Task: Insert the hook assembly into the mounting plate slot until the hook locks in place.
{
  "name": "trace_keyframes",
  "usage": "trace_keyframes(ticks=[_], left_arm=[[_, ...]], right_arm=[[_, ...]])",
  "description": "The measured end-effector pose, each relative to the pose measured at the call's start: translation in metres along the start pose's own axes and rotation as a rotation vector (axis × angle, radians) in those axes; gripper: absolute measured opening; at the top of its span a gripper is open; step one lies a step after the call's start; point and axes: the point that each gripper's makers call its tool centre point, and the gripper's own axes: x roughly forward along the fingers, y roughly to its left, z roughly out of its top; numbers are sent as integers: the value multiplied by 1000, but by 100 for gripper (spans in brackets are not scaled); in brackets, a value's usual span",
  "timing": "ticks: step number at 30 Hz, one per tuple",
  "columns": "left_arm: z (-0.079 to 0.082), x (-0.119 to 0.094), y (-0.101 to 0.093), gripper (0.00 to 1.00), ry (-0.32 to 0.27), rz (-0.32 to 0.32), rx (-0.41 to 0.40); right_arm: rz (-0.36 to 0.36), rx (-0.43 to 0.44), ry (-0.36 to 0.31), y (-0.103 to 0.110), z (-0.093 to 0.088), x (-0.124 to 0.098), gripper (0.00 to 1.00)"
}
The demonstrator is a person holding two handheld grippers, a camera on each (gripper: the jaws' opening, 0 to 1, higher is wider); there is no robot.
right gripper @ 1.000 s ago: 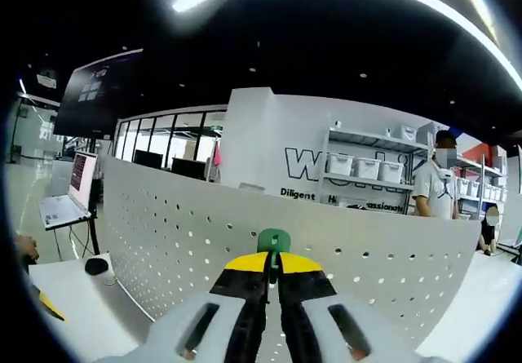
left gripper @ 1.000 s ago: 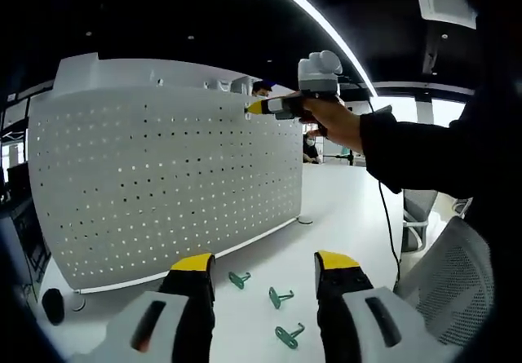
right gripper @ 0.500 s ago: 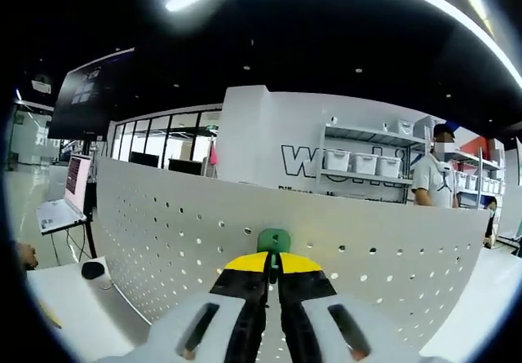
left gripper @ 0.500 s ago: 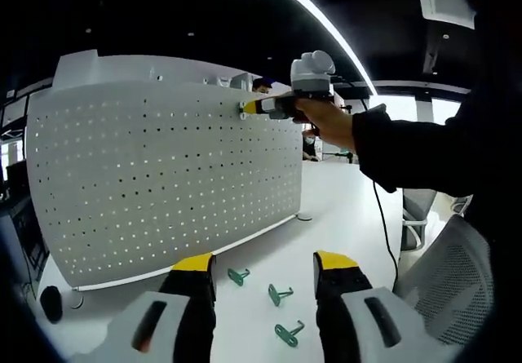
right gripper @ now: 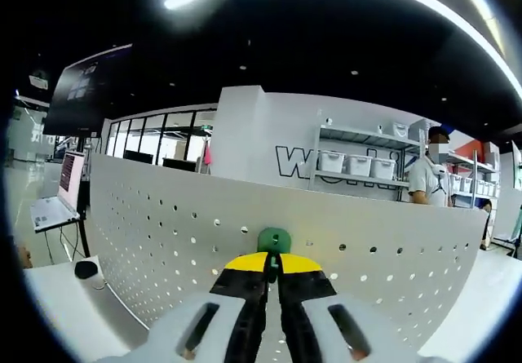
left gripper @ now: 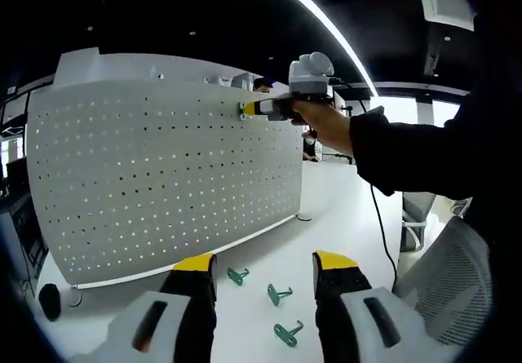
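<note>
White perforated metal mounting plate (left gripper: 163, 183) stands upright near the far edge of the white tabletop (left gripper: 342, 208). The right gripper (right gripper: 273, 267), jaws pressed together, pinches a green plastic hook (right gripper: 273, 239) against the plate's upper edge (right gripper: 326, 241); in the left gripper view it reaches the top right corner of the plate (left gripper: 254, 108). The left gripper (left gripper: 263, 267) hangs with jaws spread above three loose green hooks (left gripper: 279, 294) lying on the tabletop in front of the plate.
</note>
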Motion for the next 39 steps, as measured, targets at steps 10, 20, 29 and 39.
trace_keyframes(ticks=[10, 20, 29, 39], left_arm=[[2, -2, 2, 48, -8, 7, -1], [1, -1, 0, 48, -5, 3, 2], [2, -1, 0, 48, -8, 2, 2], [2, -1, 0, 48, -7, 1, 3]], right_arm=[[-54, -74, -10, 1, 0, 2, 1], [-85, -199, 28, 2, -2, 3, 2], [-46, -112, 24, 2, -4, 3, 3], [-24, -79, 29, 1, -12, -2, 7]])
